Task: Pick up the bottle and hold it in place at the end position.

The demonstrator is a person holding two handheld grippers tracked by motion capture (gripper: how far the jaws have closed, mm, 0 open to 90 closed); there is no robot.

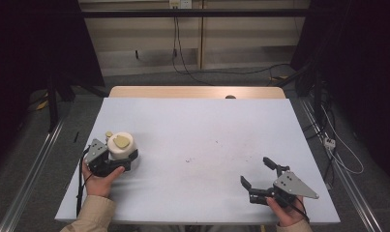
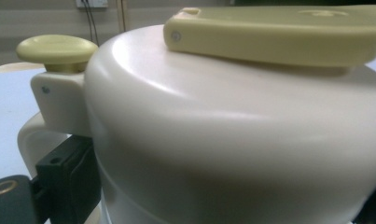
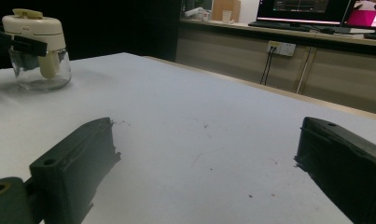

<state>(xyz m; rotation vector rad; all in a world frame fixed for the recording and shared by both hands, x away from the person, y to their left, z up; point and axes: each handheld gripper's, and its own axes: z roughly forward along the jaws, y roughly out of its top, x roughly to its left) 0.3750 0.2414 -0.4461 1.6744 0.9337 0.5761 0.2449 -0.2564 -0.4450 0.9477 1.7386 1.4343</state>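
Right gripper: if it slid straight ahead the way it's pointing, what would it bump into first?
Probably nothing soon. The right gripper, jaws open, points across bare white table. In its own view the glass jar with the cream lid, clamped by the left gripper, sits off to the side, likely outside that line.

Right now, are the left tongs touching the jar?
Touching. In the high view the left tongs close around the jar's cream lid; the left gripper view shows a black jaw pressed against the jar.

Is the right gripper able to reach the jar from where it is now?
Probably yes: bare table lies between the open right gripper and the jar, though the left gripper already clamps it.
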